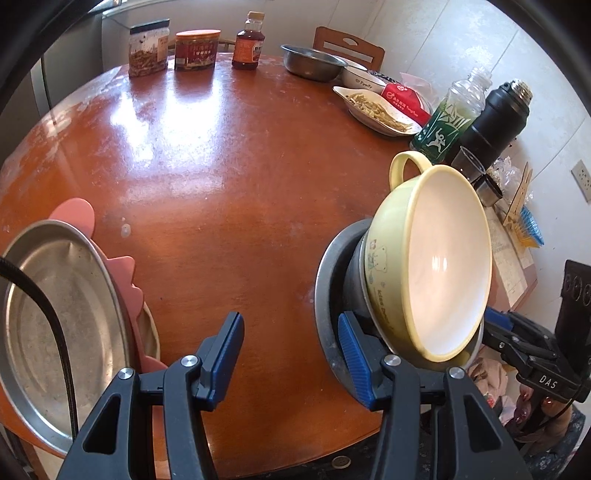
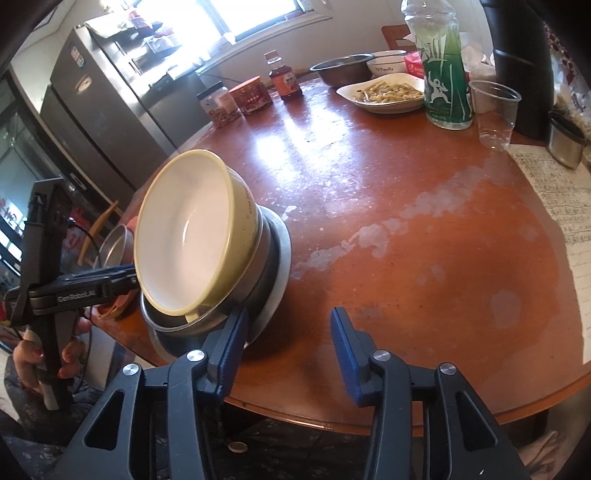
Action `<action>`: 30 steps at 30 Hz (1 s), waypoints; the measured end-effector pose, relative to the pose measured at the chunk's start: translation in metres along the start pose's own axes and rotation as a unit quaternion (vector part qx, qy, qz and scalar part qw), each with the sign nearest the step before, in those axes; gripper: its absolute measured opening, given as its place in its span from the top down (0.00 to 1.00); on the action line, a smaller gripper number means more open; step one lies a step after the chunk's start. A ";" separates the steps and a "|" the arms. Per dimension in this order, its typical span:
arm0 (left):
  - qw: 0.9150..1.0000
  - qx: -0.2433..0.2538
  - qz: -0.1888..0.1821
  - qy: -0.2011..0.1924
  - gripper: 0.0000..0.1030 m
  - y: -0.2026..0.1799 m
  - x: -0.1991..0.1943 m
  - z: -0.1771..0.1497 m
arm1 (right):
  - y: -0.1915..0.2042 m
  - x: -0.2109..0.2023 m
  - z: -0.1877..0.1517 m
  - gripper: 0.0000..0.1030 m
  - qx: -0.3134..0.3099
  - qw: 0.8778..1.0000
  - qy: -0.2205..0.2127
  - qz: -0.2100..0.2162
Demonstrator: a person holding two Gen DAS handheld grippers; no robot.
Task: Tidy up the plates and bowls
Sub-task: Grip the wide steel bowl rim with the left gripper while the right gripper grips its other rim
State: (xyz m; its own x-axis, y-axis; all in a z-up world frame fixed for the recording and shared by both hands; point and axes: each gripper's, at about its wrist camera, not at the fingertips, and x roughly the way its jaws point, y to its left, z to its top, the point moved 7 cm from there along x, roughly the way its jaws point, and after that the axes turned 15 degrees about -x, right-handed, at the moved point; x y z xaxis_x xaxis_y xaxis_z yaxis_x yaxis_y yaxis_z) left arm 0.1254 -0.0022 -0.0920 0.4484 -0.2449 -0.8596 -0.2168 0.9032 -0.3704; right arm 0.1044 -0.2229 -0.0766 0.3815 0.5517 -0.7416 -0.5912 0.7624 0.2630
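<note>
The left wrist view alone showed a steel plate at the near left edge of the round wooden table, stacked on a pink scalloped plate; the right wrist view caught only a sliver of that steel plate behind the left gripper. Both views showed the yellow bowl nested in a steel bowl on a steel dish at the table's near edge, the stack appearing tilted in the fisheye. The left gripper stood open with nothing between its blue pads, its right pad just beside the stack; the right gripper was likewise spread and empty, its left pad close to the dish. Whether either pad touched metal could not be told. The table was worn and glossy, with jars, a plate of food and a green bottle at its far side. A refrigerator stood beneath a bright window.
</note>
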 end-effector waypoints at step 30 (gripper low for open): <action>0.999 -0.020 -0.038 -0.021 0.89 -0.007 -0.017 0.016 | 0.014 0.005 0.034 0.83 -0.020 0.997 -0.040 0.067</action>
State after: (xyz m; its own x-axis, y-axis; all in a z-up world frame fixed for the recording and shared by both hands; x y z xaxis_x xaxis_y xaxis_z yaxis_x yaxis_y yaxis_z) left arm 0.1332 0.0014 -0.0694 0.5005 -0.2971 -0.8131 -0.2138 0.8677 -0.4487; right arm 0.1229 -0.1979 -0.0557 0.3519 0.6733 -0.6502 -0.6674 0.6675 0.3300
